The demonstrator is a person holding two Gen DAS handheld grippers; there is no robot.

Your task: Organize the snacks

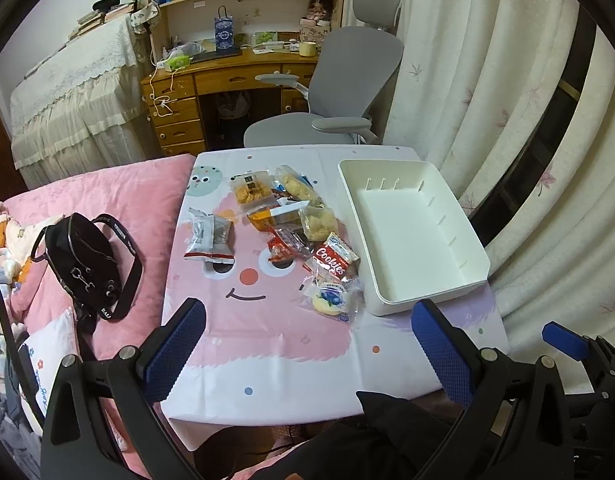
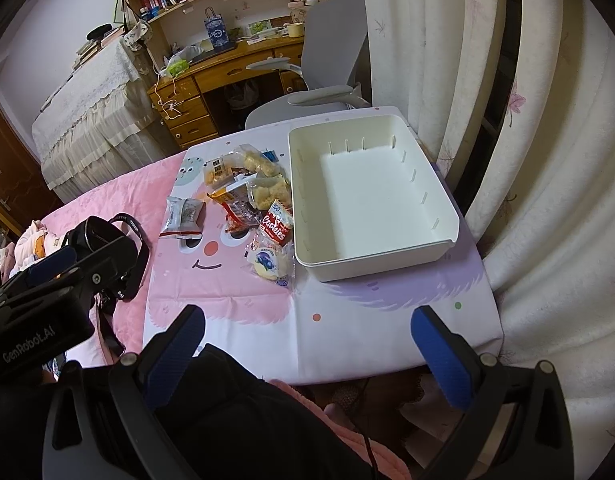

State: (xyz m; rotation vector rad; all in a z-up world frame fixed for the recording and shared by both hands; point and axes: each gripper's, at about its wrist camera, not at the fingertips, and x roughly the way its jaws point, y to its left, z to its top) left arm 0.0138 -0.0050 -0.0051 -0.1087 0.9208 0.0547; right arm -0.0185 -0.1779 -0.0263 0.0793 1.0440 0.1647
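A small table (image 1: 267, 352) is covered with a smooth, creased plastic cloth printed with a pink cartoon face, pastel dots and a lilac patch. A loose heap of wrapped snacks (image 1: 291, 224) lies on the cloth, toward its far half and just left of the bin. Most wrappers are thin, crinkled film. A clear pouch of golden fried pieces (image 1: 251, 192) sits at the far edge of the heap. A silver-grey packet with a red strip (image 1: 207, 238) lies apart on the left. A red pack lettered "Cookies" (image 1: 333, 260) lies close to the bin, and nearest the camera is a clear wrap holding a round pale cake with a blueberry picture (image 1: 331, 300).

To the right of the heap stands a white plastic bin (image 1: 459, 280). It is rectangular with rounded corners, smooth walls and narrow divider slots along the inner sides, and nothing lies inside it.

The left gripper (image 1: 307, 348) hangs over the near edge of the table, its two blue, ribbed rubber pads spread wide and holding nothing. The right gripper (image 2: 307, 352) hangs likewise, pads spread wide apart and empty, pointing toward the bin (image 2: 387, 264).

Left of the table, a black bag with a strap (image 1: 87, 268) rests on a pink quilted bed (image 1: 127, 192). Behind stand a grey padded office chair (image 1: 347, 80) and pale pleated curtains (image 1: 487, 80).
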